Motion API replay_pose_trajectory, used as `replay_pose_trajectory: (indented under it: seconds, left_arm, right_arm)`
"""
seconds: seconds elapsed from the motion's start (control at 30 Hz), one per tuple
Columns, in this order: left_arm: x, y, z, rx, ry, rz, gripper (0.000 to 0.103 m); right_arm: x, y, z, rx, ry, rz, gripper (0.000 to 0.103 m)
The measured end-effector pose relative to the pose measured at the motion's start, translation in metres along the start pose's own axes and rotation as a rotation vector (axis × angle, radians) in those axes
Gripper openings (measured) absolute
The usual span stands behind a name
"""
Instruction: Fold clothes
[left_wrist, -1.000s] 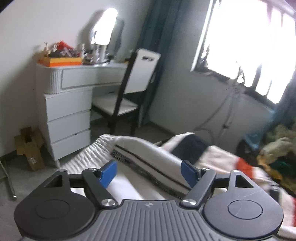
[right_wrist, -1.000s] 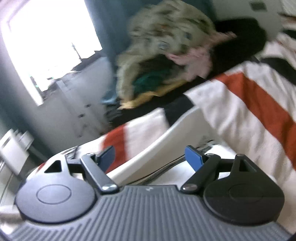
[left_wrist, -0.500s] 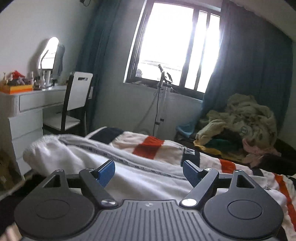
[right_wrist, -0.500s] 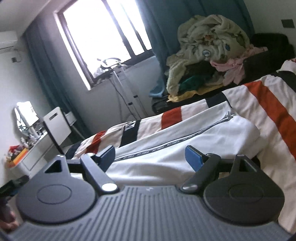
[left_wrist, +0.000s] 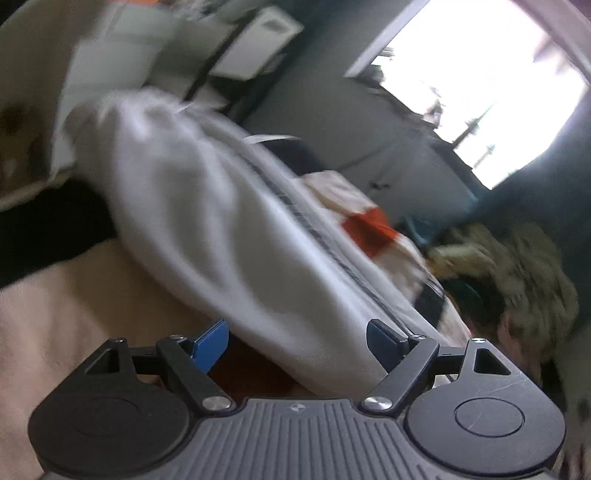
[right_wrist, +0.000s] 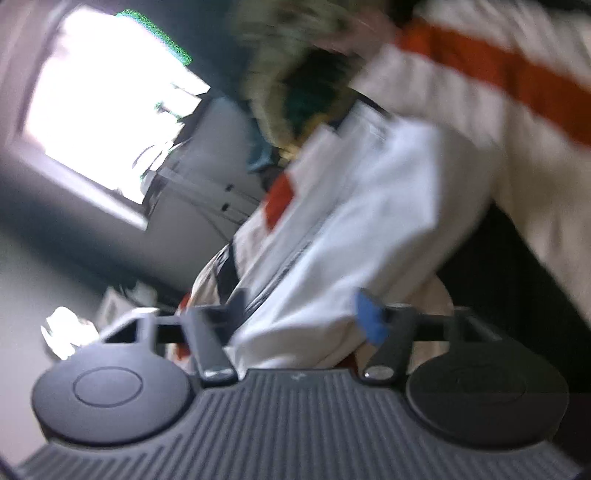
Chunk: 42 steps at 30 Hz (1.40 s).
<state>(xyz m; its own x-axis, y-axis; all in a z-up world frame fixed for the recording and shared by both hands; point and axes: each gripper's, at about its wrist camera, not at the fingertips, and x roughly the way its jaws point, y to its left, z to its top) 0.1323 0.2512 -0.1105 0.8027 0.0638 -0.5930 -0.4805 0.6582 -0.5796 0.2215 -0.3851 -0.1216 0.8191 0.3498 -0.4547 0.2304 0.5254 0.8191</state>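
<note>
Blurred white garment (right_wrist: 369, 229) between right gripper (right_wrist: 306, 314) fingers, apparently spread

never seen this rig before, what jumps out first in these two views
A long white fabric garment with a dark side stripe fills the middle of both views, lying between the open fingers of the left gripper and the right gripper. Under it lies a cream blanket with orange stripes, and a bright window glares at upper right in the left view.
</note>
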Motion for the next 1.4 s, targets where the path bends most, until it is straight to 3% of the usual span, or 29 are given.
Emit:
replay_pose_trajectory:
  seconds: [0.1, 0.27, 0.4, 0.53, 0.6, 0.7, 0.87, 0.97, 1.03, 1.07, 1.1, 1.17, 1.4]
  left_arm:
    - [0.023, 0.028, 0.013, -0.106, -0.010, 0.020, 0.084]
    - [0.050, 0.069, 0.027, -0.268, -0.029, 0.027, 0.083]
    - [0.051, 0.085, 0.035, -0.321, -0.090, 0.005, 0.082]
    - [0.051, 0.097, 0.042, -0.351, -0.150, 0.008, 0.077]
    - [0.050, 0.103, 0.045, -0.363, -0.158, 0.008, 0.075]
    - [0.048, 0.110, 0.050, -0.377, -0.164, 0.003, 0.072]
    - [0.040, 0.127, 0.056, -0.415, -0.191, -0.013, 0.069]
    - [0.040, 0.132, 0.058, -0.432, -0.215, -0.020, 0.069]
    - [0.044, 0.134, 0.058, -0.420, -0.219, -0.013, 0.070]
    - [0.047, 0.131, 0.057, -0.412, -0.221, -0.008, 0.071]
    - [0.049, 0.126, 0.054, -0.404, -0.224, -0.002, 0.072]
    - [0.054, 0.120, 0.054, -0.394, -0.234, 0.001, 0.078]
    - [0.059, 0.099, 0.052, -0.374, -0.238, 0.057, 0.074]
  right_arm:
    - [0.022, -0.034, 0.014, 0.126, 0.002, -0.030, 0.037]
    - [0.059, -0.058, 0.022, 0.179, 0.024, -0.089, 0.037]
    - [0.079, -0.078, 0.025, 0.228, 0.014, -0.085, 0.036]
    - [0.075, -0.085, 0.030, 0.244, -0.059, -0.073, 0.035]
    - [0.067, -0.083, 0.032, 0.212, -0.105, -0.093, 0.007]
    - [0.045, -0.079, 0.036, 0.190, -0.190, -0.085, 0.006]
    - [0.035, -0.080, 0.035, 0.224, -0.180, -0.082, 0.006]
    - [0.038, -0.083, 0.034, 0.240, -0.158, -0.086, 0.012]
    - [0.041, -0.086, 0.033, 0.250, -0.142, -0.089, 0.029]
    - [0.042, -0.087, 0.033, 0.255, -0.135, -0.090, 0.053]
    - [0.043, -0.088, 0.032, 0.261, -0.127, -0.091, 0.070]
    - [0.046, -0.091, 0.031, 0.271, -0.112, -0.094, 0.072]
    - [0.054, -0.099, 0.029, 0.303, -0.063, -0.105, 0.072]
